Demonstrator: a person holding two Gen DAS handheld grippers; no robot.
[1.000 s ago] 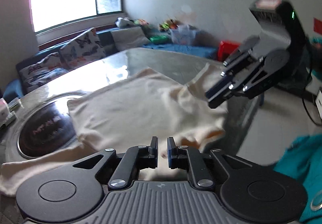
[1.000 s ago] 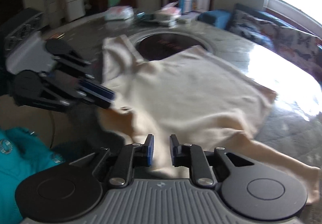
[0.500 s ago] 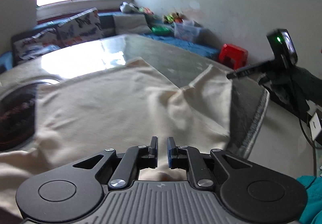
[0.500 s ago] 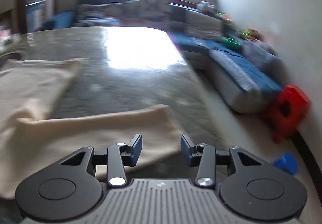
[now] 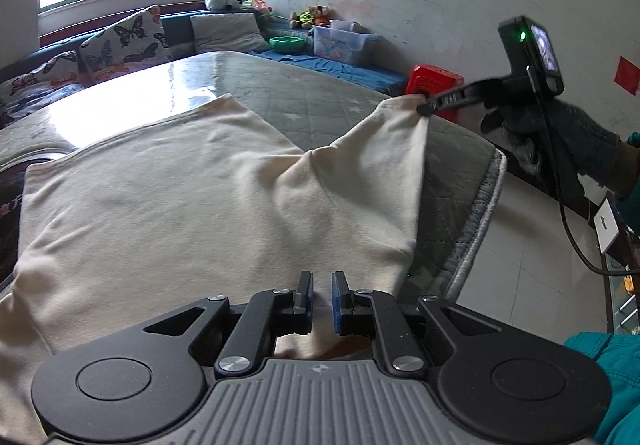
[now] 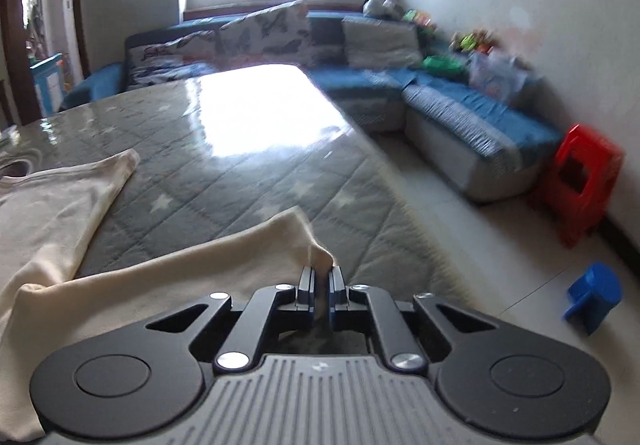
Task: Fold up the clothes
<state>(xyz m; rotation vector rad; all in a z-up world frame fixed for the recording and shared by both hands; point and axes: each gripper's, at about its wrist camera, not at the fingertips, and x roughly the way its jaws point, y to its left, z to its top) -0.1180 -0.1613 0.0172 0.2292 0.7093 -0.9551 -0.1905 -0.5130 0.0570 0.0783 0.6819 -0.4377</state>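
A cream garment (image 5: 168,205) lies spread flat on the table — one corner lifted taut, wrinkled.

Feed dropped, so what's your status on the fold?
Right gripper shut on cream garment sleeve end. Left gripper shut on its near edge. Garment spread on quilted table. Nothing in the way.

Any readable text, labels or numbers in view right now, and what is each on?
Red marks on the dark disc: cut off by the frame edge, unreadable.
White marks on the right gripper: too small to read.
Picture on the plastic box: blurred, no legible words.
Cream garment: no print visible.
Nothing here reads clearly.
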